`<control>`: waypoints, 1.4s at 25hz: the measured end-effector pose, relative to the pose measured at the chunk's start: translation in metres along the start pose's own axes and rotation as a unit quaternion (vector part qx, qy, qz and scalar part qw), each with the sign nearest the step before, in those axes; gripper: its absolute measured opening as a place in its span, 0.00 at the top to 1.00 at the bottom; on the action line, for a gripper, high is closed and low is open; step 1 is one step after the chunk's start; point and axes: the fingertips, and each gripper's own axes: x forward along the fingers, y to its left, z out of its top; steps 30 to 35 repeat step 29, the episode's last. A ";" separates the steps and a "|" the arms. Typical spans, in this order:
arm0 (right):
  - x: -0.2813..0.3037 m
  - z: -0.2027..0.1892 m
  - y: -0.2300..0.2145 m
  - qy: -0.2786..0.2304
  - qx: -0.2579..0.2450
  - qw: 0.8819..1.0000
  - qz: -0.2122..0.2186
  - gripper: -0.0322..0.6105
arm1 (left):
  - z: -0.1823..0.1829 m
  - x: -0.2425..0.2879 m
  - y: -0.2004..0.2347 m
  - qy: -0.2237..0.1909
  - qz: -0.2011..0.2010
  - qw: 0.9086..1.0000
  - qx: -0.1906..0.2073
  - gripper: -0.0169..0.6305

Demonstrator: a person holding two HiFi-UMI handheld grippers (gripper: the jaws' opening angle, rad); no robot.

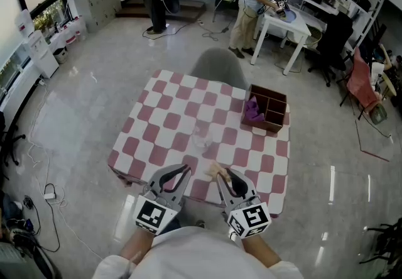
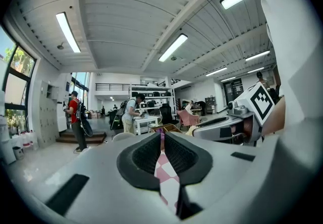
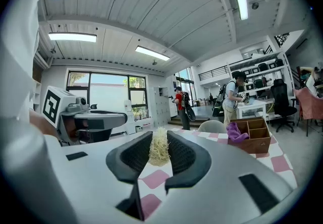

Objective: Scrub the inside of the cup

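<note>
Low in frame, my right claw (image 3: 160, 140) pinched the pale fibre scrubber (image 3: 159, 151), ready for the clear cup (image 1: 202, 137) on the desk (image 1: 169, 108), my left claw (image 2: 162, 134) closed on nothing, free to steady it.

cup (image 1: 202, 137): clear, faintly seen, set on the checked table (image 1: 164, 122), at 11 o'clock of the scrubber (image 3: 159, 150).
scrubber: pale fibrous tuft, clamped between the right gripper (image 3: 160, 137) jaws.

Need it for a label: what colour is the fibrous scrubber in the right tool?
Pale straw-yellow; the scrubber shows best in the right gripper view.
</note>
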 end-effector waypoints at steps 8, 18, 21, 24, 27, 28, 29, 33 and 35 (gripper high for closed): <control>0.007 -0.003 -0.001 0.008 -0.006 1.000 -0.002 0.79 | -0.005 -0.001 0.004 0.006 0.000 1.000 -0.002 0.90; 0.009 -0.003 0.005 0.006 -0.009 1.000 0.005 0.79 | -0.008 -0.007 0.005 0.008 0.000 1.000 0.000 0.90; 0.010 -0.001 0.008 0.006 -0.009 1.000 0.006 0.79 | -0.008 -0.010 0.006 0.010 0.003 1.000 0.002 0.90; 0.010 0.000 0.009 0.006 -0.011 1.000 0.006 0.79 | -0.009 -0.012 0.008 0.010 0.006 1.000 0.002 0.90; 0.010 0.000 0.011 0.004 -0.012 1.000 0.009 0.79 | -0.009 -0.014 0.009 0.011 0.007 1.000 0.003 0.90; 0.010 0.000 0.012 0.004 -0.013 1.000 0.009 0.79 | -0.009 -0.014 0.009 0.012 0.007 1.000 0.003 0.90; 0.010 0.000 0.012 0.003 -0.013 1.000 0.010 0.79 | -0.010 -0.015 0.009 0.013 0.007 1.000 0.003 0.90; 0.010 0.000 0.012 0.003 -0.013 1.000 0.010 0.79 | -0.010 -0.015 0.009 0.013 0.007 1.000 0.003 0.90; 0.010 0.000 0.012 0.003 -0.013 1.000 0.010 0.79 | -0.010 -0.015 0.009 0.013 0.007 1.000 0.003 0.90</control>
